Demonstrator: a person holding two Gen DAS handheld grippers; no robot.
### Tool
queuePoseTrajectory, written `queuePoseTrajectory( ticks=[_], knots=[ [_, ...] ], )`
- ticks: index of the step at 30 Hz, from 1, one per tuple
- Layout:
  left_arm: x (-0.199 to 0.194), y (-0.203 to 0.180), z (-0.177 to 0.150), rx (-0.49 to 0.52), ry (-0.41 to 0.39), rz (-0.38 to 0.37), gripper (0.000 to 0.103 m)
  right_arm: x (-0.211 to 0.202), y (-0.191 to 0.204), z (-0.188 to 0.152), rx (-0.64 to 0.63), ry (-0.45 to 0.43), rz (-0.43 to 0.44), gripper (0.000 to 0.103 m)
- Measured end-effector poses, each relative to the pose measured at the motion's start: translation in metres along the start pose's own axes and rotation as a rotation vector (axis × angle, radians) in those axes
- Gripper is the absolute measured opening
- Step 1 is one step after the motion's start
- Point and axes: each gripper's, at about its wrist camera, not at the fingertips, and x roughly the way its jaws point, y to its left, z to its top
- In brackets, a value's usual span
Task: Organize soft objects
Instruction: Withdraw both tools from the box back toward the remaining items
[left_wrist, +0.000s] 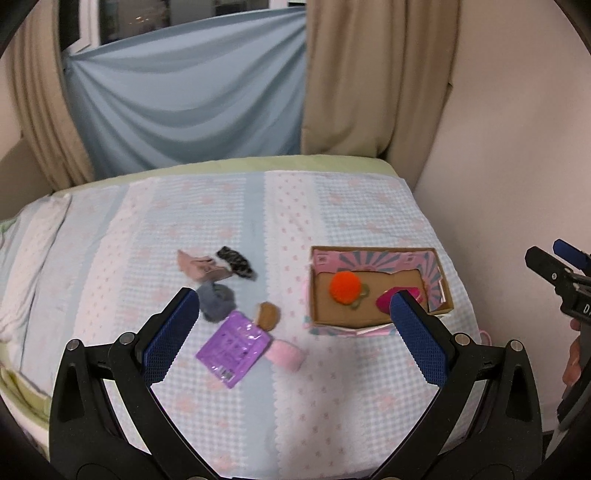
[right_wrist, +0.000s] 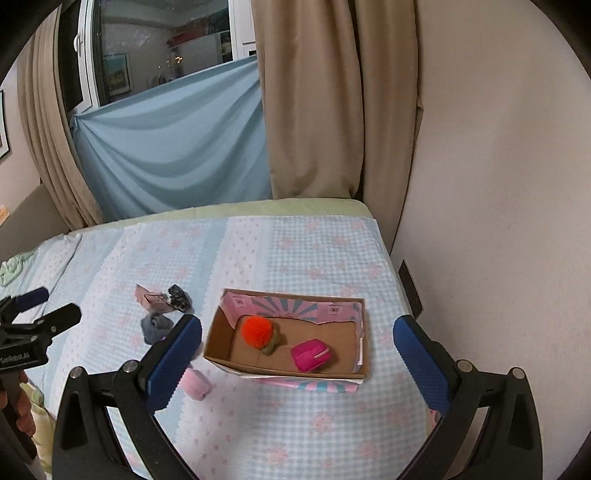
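Two soft items already sit in the cardboard box (right_wrist: 216, 341): an orange pom-pom (right_wrist: 257, 331) and a magenta pouch (right_wrist: 311, 354); the rest lie loose on the bed (left_wrist: 332, 398). Left gripper (left_wrist: 295, 332) is wide open and empty, hovering above the bedspread. Between its fingers and slightly ahead: purple plastic packet (left_wrist: 232, 347), pale pink roll (left_wrist: 286, 353) touching the packet's right edge, brown round puff (left_wrist: 267, 314) just beyond. Grey sock ball (left_wrist: 217, 300) sits beside the left finger's tip; further ahead a pink folded cloth (left_wrist: 197, 268) and a black patterned piece (left_wrist: 237, 263) touch each other. Box is ahead-right, partly hidden by the right finger. Right gripper (right_wrist: 297, 343) is also fully open, holding nothing, with the box framed between its fingers and the pink roll just by its left finger. Handling guess: all light and compressible, so nothing here should break. Pink roll and sock ball should take a pinch across the middle; they will squash, so close well down. Puff likely the same. Flat cloths need a pinch into a fold or bunched edge, and fingers may snag the bedspread. Packet looks slick and thin; probably not a soft item, and hard to lift flat, so take an edge. Mattress gives under pressure, so expect things to sink when pressed.
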Motion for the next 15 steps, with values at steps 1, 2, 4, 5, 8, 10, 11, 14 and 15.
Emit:
queuePoseTrajectory(
  ticks=[1, 2, 4, 5, 8, 10, 11, 14, 15],
  knots=[
    [-0.004, 0.006, -0.002, -0.006, -0.005, 0.002, 0.103, -0.002, 0.003, 0.000, 0.002, -0.001, 0.000, 0.103],
    [-0.008, 0.015, -0.004, -0.010, -0.011, 0.005, 0.103, -0.004, 0.009, -0.001, 0.002, -0.003, 0.001, 0.103],
    [-0.012, 0.031, -0.009, -0.014, -0.020, 0.011, 0.103, -0.005, 0.021, -0.003, 0.000, -0.003, 0.006, 0.103],
    [-0.013, 0.038, -0.011, -0.016, -0.023, 0.015, 0.103, -0.005, 0.028, -0.005, -0.003, -0.004, 0.007, 0.103],
    [-0.015, 0.065, -0.017, -0.023, -0.024, 0.012, 0.103, -0.005, 0.047, -0.009, -0.004, -0.004, 0.013, 0.103],
    [-0.015, 0.085, -0.021, -0.022, -0.017, 0.004, 0.103, -0.004, 0.063, -0.011, 0.004, 0.001, 0.011, 0.103],
    [-0.014, 0.092, -0.023, -0.021, -0.012, 0.000, 0.103, -0.004, 0.074, -0.012, 0.012, 0.005, 0.015, 0.103],
    [-0.014, 0.121, -0.026, -0.003, -0.005, -0.018, 0.103, -0.001, 0.097, -0.014, 0.029, 0.010, 0.018, 0.103],
    [-0.013, 0.126, -0.027, 0.003, -0.003, -0.023, 0.103, 0.003, 0.106, -0.015, 0.037, 0.016, 0.019, 0.103]
  ],
)
